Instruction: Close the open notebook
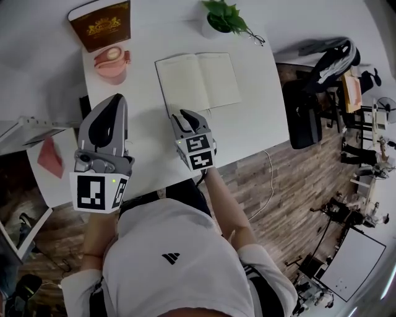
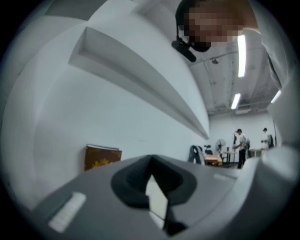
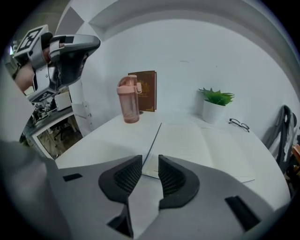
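Observation:
The open notebook (image 1: 198, 83) lies flat on the white table (image 1: 260, 124), blank pages up; in the right gripper view the notebook (image 3: 206, 150) fills the middle. My right gripper (image 1: 184, 115) points down at its near left corner. Its jaws stand apart, and that corner shows just beyond the gap of the right gripper (image 3: 150, 165), with nothing pressed between the pads. My left gripper (image 1: 114, 100) hovers over the table's left part, away from the notebook. In its own view the left gripper (image 2: 151, 160) points level at the wall, its tips meeting and nothing held.
A pink bottle (image 1: 111, 62) and a brown book (image 1: 100, 23) stand behind and left of the notebook. A potted plant (image 1: 223, 18) and glasses (image 1: 257, 39) are at the back right. A chair with a jacket (image 1: 322, 68) stands beyond the table's right edge.

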